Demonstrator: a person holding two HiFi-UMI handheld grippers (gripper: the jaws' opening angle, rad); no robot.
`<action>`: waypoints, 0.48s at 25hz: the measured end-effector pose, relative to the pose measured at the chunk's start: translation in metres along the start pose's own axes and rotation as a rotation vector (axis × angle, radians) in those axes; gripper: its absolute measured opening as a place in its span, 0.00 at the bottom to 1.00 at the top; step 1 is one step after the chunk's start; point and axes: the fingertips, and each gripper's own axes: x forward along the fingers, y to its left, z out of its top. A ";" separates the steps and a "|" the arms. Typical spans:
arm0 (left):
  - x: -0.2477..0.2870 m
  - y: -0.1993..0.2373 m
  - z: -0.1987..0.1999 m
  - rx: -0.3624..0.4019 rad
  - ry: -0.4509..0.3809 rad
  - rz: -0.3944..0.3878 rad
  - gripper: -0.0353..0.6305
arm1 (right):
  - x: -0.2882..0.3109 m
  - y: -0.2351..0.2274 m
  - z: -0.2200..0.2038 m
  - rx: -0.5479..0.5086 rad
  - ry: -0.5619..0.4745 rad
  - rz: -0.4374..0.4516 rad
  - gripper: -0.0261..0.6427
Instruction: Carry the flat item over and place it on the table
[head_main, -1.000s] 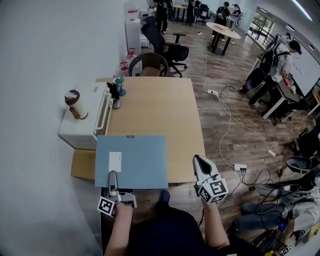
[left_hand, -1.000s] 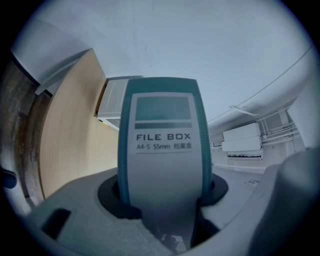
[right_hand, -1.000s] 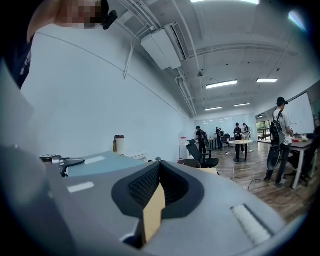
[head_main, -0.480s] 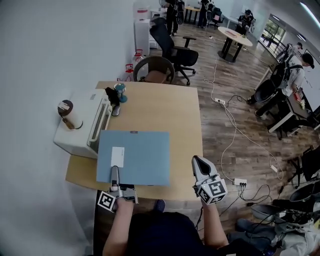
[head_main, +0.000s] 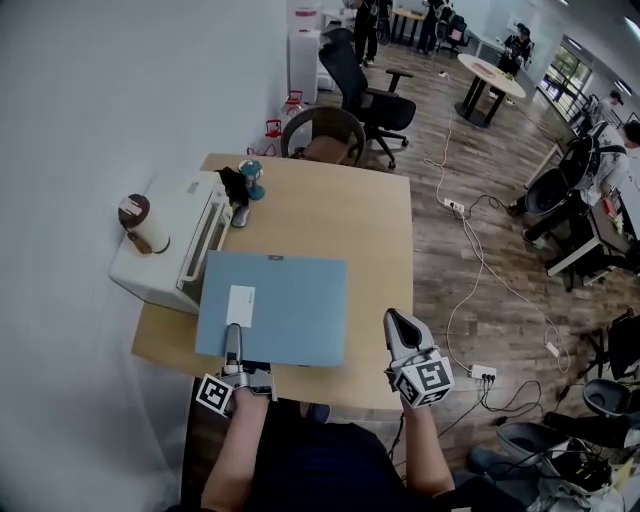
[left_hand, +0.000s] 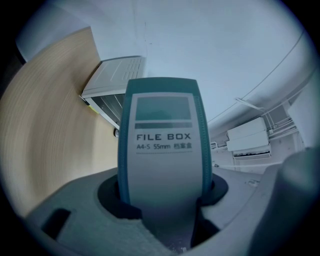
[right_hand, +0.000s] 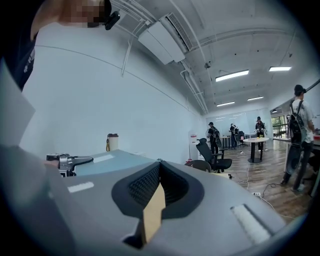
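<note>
The flat item is a blue file box (head_main: 285, 305) with a white label, lying flat over the front left part of the wooden table (head_main: 370, 240). My left gripper (head_main: 233, 345) is shut on its near edge. In the left gripper view the grey spine of the file box (left_hand: 162, 145), printed FILE BOX, runs out from between the jaws of the left gripper (left_hand: 162, 200). I cannot tell whether the box rests on the tabletop. My right gripper (head_main: 392, 318) hangs over the table's front right edge, shut and with nothing in it. The right gripper (right_hand: 159, 165) also sees the file box (right_hand: 110, 160) to its left.
A white printer (head_main: 165, 250) stands at the table's left edge with a lidded cup (head_main: 143, 223) on top. A small teal object (head_main: 250, 178) sits at the back left. A brown chair (head_main: 322, 135) stands behind the table. Cables (head_main: 470, 260) lie on the floor to the right.
The file box, held by my left gripper, has moved forward from overhanging the front edge to lying over the tabletop. The right gripper has come along with it, still shut.
</note>
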 end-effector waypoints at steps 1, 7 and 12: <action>0.004 0.004 0.000 0.004 0.001 0.004 0.44 | 0.003 -0.002 0.000 0.000 -0.001 0.001 0.03; 0.035 0.025 -0.005 -0.006 0.016 0.022 0.44 | 0.019 -0.017 0.000 -0.005 0.003 -0.022 0.03; 0.061 0.041 -0.010 -0.012 0.035 0.043 0.44 | 0.031 -0.028 -0.001 0.003 0.011 -0.044 0.03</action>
